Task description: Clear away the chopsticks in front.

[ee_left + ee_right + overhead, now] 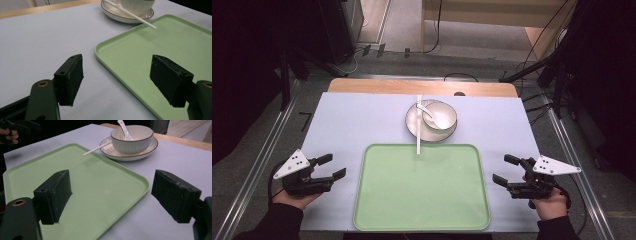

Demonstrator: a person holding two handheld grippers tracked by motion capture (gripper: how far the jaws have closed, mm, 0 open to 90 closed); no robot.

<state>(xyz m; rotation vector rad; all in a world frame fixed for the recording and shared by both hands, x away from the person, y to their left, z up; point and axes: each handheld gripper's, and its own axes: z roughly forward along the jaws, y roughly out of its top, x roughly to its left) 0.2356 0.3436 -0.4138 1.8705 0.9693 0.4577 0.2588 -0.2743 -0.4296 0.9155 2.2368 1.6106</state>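
A light green tray (422, 187) lies at the near middle of the table, nothing on it. Behind it a white bowl (439, 116) with a white spoon (430, 114) inside sits on a white plate (414, 125). A white chopstick (418, 125) rests across the plate, its tip over the tray's far edge. My left gripper (331, 166) is open at the tray's left side, jaws empty. My right gripper (505, 169) is open at the tray's right side, also empty. In the right gripper view the bowl (131, 138) and plate (117, 153) stand beyond the tray (95, 185).
The tabletop is a pale lavender sheet (362, 120) with a wooden strip (422, 87) along its far edge. Metal rails (267, 150) run along both sides of the table. Dark stands and cables surround it on the floor.
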